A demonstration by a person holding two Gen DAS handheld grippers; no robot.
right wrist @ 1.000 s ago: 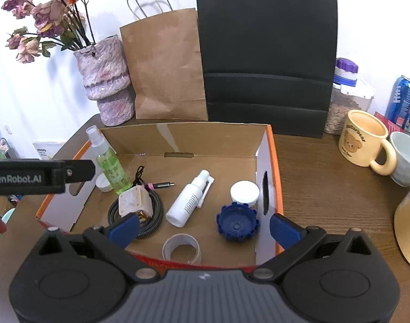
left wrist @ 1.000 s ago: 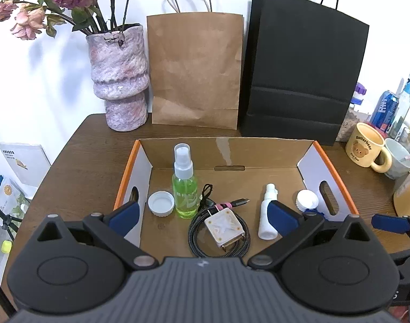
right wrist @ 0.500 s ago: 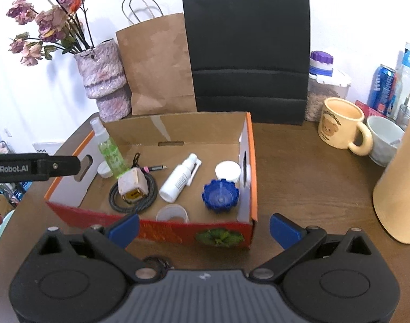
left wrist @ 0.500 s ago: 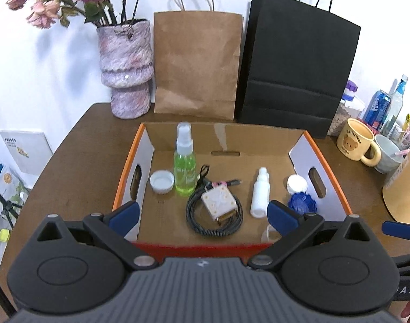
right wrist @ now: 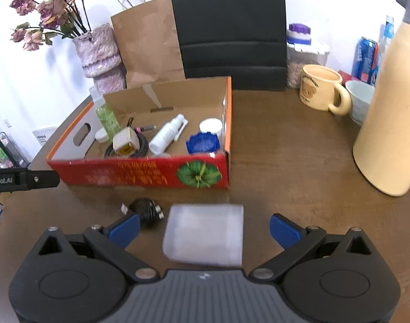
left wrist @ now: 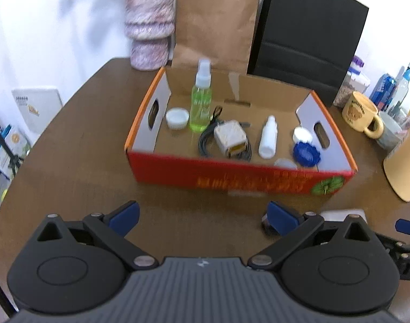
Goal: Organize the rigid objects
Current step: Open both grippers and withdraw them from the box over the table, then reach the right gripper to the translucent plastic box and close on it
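Right tool [right wrist: 203, 228] spread wide straddles the translucent plastic box [right wrist: 203, 235] on the surface, so you can grip it; left tool [left wrist: 202, 215] gapes empty near the cardboard box [left wrist: 239, 175].

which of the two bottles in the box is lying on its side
The white spray bottle, lying flat on the box floor between the coiled cable and the blue lid. The green spray bottle stands upright near the left wall.
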